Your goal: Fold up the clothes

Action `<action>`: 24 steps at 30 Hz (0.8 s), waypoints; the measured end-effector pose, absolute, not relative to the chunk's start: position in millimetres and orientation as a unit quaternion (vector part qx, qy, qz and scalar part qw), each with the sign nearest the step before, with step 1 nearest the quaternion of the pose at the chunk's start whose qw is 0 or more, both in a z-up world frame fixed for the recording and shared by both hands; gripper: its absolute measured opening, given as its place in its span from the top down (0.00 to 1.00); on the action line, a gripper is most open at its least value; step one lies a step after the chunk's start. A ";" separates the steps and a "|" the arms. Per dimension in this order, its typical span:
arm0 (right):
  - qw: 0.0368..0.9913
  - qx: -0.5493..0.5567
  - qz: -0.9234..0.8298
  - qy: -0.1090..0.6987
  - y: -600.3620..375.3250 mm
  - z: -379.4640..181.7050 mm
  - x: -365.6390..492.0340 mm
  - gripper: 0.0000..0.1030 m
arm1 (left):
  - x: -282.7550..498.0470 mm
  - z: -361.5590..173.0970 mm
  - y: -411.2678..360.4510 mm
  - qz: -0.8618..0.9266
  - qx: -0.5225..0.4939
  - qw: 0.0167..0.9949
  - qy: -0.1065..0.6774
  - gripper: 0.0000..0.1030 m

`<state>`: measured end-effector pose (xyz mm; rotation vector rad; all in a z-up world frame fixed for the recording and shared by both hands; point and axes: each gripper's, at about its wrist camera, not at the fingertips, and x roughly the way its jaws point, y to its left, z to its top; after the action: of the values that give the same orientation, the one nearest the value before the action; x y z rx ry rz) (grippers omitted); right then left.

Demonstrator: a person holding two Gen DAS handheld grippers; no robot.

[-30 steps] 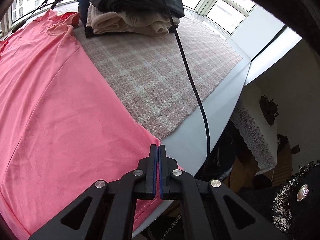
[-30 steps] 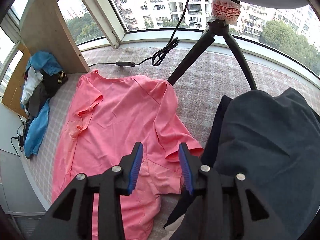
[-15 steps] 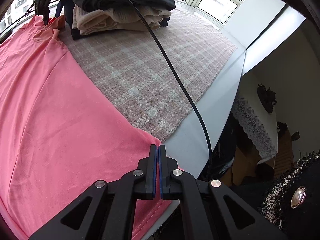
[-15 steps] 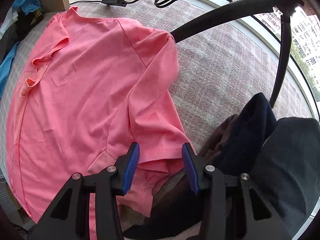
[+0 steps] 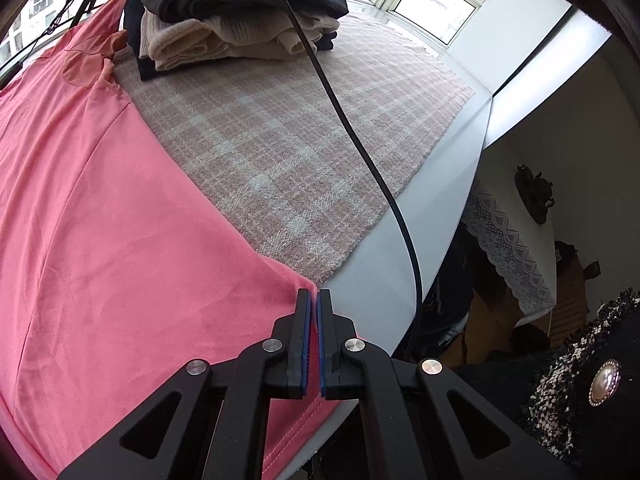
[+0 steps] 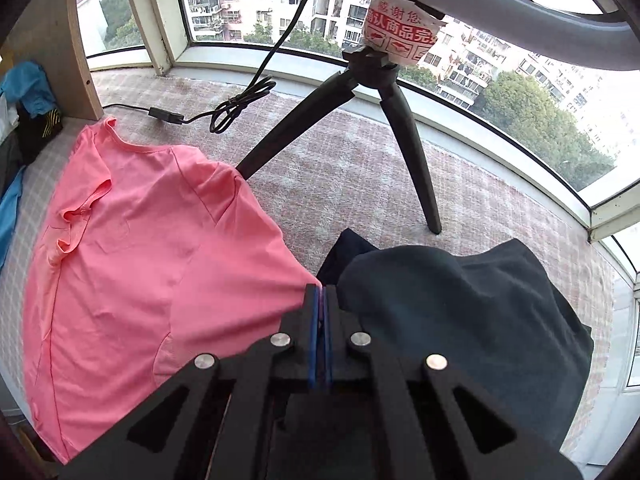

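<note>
A pink T-shirt lies spread on a plaid mat. In the left wrist view my left gripper is shut on the shirt's bottom hem corner, near the mat's front edge. In the right wrist view the same shirt lies to the left, and its right sleeve is drawn up into a point. My right gripper is shut on that sleeve end, with pink fabric showing between the blue pads.
A stack of folded clothes, dark garment on top, sits beside the shirt. A black tripod and a coiled cable stand by the window. A cable hangs across the mat. Blue clothes lie far left.
My right gripper has dropped onto the sleeve end, closed on it and lifted it into a point. The left gripper stays shut at the hem corner.
</note>
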<state>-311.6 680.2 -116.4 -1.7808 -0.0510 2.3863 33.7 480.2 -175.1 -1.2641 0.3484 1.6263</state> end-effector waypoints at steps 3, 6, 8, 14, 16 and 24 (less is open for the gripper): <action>0.079 -0.603 0.793 -0.023 675.8 -124.9 -310.6 0.98 | 36.0 -163.0 471.3 0.702 -0.506 0.474 0.163 0.91; 0.076 -0.608 0.790 -0.026 666.3 -137.8 -318.6 0.98 | 39.9 -153.9 463.6 0.721 -0.492 0.456 0.176 0.80; 0.074 -0.610 0.789 -0.028 663.3 -140.2 -319.2 0.98 | 43.5 -151.3 465.2 0.724 -0.486 0.455 0.179 0.73; 0.063 -0.615 0.785 -0.040 653.0 -144.6 -317.9 0.98 | 41.8 -157.6 468.2 0.730 -0.494 0.445 0.160 0.63; 0.061 -0.616 0.784 -0.044 650.4 -145.7 -316.8 0.98 | 42.3 -159.4 471.0 0.719 -0.507 0.451 0.150 0.63; 0.054 -0.615 0.785 -0.048 645.6 -148.7 -311.4 0.98 | 64.2 -170.0 498.3 0.707 -0.495 0.458 0.211 0.63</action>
<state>-311.4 645.6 -148.7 -1.8686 -0.1470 2.3851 64.2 498.3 -170.0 -1.2201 0.5187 1.7421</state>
